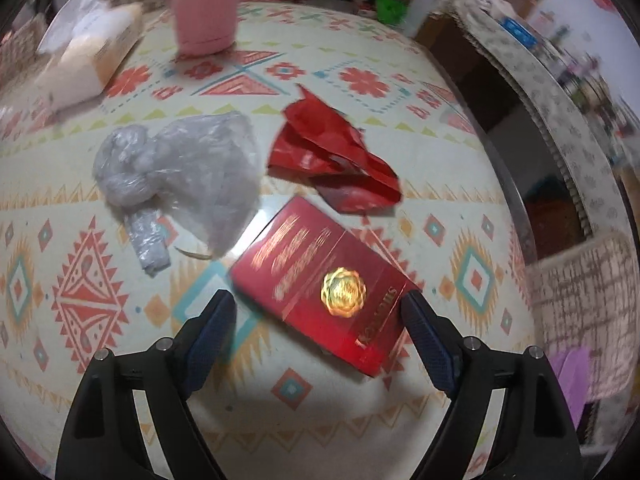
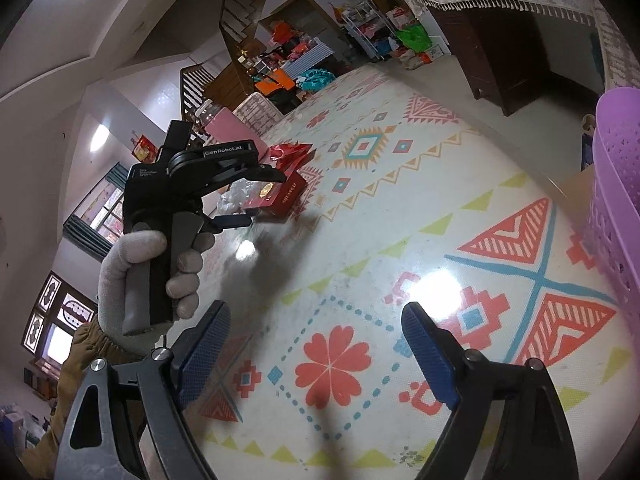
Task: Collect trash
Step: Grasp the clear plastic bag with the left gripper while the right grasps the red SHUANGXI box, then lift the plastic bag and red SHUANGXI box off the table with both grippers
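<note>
Left gripper (image 1: 318, 306) jaws wide, straddling red box (image 1: 320, 280); right gripper (image 2: 316, 320) jaws wide, empty.

Red box (image 1: 320, 280): shiny card, smooth, gold foil seal. Red wrapper (image 1: 332, 160): crinkled, glossy, looks like foil or plastic. Clear bag (image 1: 180, 172): thin plastic, wrinkled, cloudy. Table cover (image 2: 400, 240): smooth, glossy, light shines off it. Pink cup (image 1: 206, 4): smooth, matt. Purple basket (image 2: 616, 184): plastic, full of little holes. Left gripper (image 1: 320, 308): matt black plastic, blue bumpy pads (image 1: 212, 328), shiny metal pins. Glove (image 2: 152, 276): grey knit cloth. Sleeve (image 2: 84, 352): brown cloth.
</note>
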The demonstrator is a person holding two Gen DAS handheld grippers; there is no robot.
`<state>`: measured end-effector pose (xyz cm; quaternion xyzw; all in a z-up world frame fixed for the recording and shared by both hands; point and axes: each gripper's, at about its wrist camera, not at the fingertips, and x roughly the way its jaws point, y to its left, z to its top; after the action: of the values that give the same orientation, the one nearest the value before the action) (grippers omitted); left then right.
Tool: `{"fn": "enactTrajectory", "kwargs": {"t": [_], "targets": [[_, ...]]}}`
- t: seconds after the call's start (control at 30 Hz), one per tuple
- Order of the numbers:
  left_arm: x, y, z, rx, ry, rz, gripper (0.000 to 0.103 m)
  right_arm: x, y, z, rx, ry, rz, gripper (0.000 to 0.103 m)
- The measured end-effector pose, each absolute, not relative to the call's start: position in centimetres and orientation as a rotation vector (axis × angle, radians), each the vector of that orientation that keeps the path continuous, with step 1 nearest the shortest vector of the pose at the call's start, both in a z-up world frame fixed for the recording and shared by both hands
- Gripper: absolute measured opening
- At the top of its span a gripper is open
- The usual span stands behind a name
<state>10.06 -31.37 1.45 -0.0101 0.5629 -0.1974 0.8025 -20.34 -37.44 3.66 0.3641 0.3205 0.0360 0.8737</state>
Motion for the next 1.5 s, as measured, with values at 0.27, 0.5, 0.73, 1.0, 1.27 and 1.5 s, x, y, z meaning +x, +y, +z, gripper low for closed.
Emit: {"fn": "enactTrajectory", "kwargs": {"t": [0.27,0.5,0.73,1.0,1.27,1.5], "targets": [[7.1,-27.9,2.4,-0.037,1.236,-0.594,0.071,-20.0,-36.9,3.9,0.733,0.684,0.061,0.091],[10.6,-21.2,5.3,-0.071,1.119,-0.482,0.071,-13.7,-35.5,5.3,0.576,0.78,0.07,0.091],[15.8,-21.1,4.8,0.027,1.066,-0.432,0.071,-4.9,-33.8,5.3,0.467,0.826,0.038,0.091],[19.0,-22.9,2.1,0.064,1.093,-0.511,0.074,-1.0,-31.5,4.7,0.398,0.827,0.026,0.086],[18.6,-23.0,1.2,0.017,1.121,-0.535,0.078,-0.9,-31.2,4.6,0.382,0.817,0.011,0.077],[16.0,-22.2,1.6,0.012,1.136,-0.431,0.031,-0.9,-31.0,4.6,0.373,0.816,0.017,0.063]]}}
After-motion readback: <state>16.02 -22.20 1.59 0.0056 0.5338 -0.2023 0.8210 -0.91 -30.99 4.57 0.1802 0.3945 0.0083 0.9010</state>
